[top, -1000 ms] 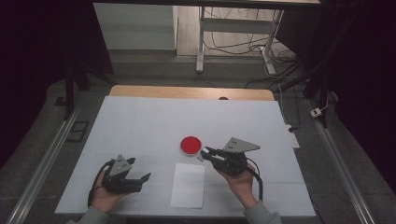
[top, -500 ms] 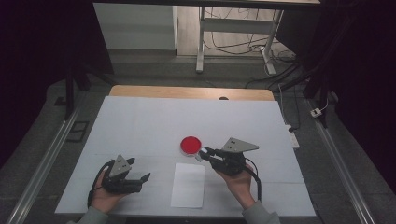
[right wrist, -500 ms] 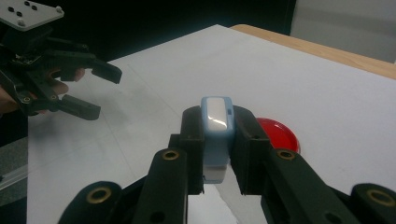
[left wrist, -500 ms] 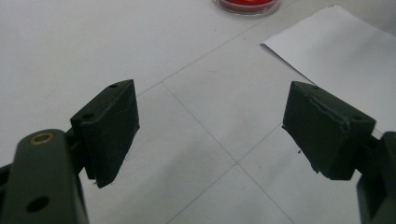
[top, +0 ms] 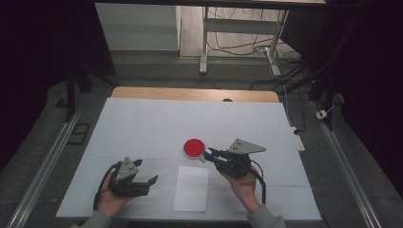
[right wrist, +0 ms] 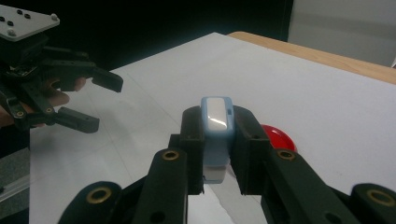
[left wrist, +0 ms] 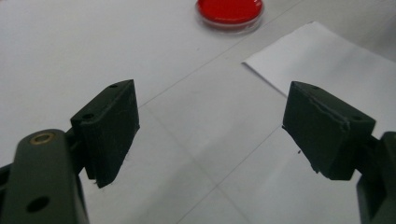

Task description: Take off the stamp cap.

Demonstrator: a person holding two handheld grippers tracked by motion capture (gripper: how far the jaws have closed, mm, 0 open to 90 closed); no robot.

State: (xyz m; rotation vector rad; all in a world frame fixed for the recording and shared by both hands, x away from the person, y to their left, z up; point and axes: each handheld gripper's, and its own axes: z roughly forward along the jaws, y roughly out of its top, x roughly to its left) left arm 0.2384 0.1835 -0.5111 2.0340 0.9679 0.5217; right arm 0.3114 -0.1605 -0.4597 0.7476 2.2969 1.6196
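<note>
A small pale blue and white block [right wrist: 216, 133] stands upright between the jaws of my right gripper [right wrist: 217, 140], which is shut on it. From above, the right gripper [top: 207, 154] hovers just right of a round red dish [top: 194, 147]; that dish [right wrist: 279, 136] peeks out behind its right jaw. My left gripper [top: 146, 172] rests at the table's front left, open and holding nothing. In the left gripper view its jaws [left wrist: 210, 126] stand wide apart over bare white table, with the red dish [left wrist: 229, 11] far ahead.
A white sheet of paper [top: 191, 188] lies flat between the two hands; its corner [left wrist: 327, 60] shows past the left gripper's right jaw. The white table cover [top: 142, 128] stretches back to a wooden edge [top: 195, 94]. Metal rails run along both sides.
</note>
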